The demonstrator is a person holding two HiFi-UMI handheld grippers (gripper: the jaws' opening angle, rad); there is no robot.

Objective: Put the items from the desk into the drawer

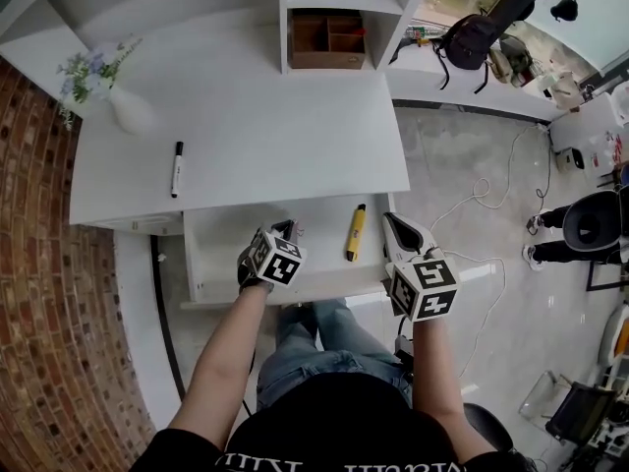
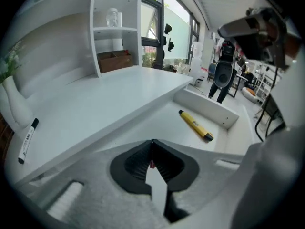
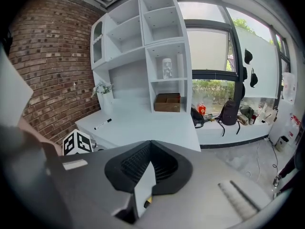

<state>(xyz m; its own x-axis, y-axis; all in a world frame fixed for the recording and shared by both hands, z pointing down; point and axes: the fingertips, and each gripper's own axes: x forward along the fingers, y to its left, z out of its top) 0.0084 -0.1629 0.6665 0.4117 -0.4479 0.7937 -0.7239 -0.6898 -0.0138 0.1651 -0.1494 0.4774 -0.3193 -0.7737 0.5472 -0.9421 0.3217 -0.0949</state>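
Observation:
A white desk (image 1: 285, 126) has its drawer (image 1: 221, 254) pulled open below the front edge. A yellow pen (image 1: 355, 232) (image 2: 195, 124) lies inside the drawer at its right. On the desk's left part lies a black marker (image 1: 177, 168) (image 2: 26, 141) (image 3: 102, 124). My left gripper (image 1: 284, 230) (image 2: 152, 142) hangs over the drawer's middle, pointing down, jaws shut; a tiny red speck shows at the pinch, too small to identify. My right gripper (image 1: 391, 222) (image 3: 151, 143) is by the drawer's right edge, jaws together with nothing seen in them.
A white vase (image 1: 126, 111) (image 2: 14, 106) with flowers stands at the desk's far left. A brown box (image 1: 326, 39) (image 3: 167, 102) sits in the shelf unit at the back. A brick wall (image 1: 44, 264) runs along the left. Cables (image 1: 482, 205) lie on the floor to the right.

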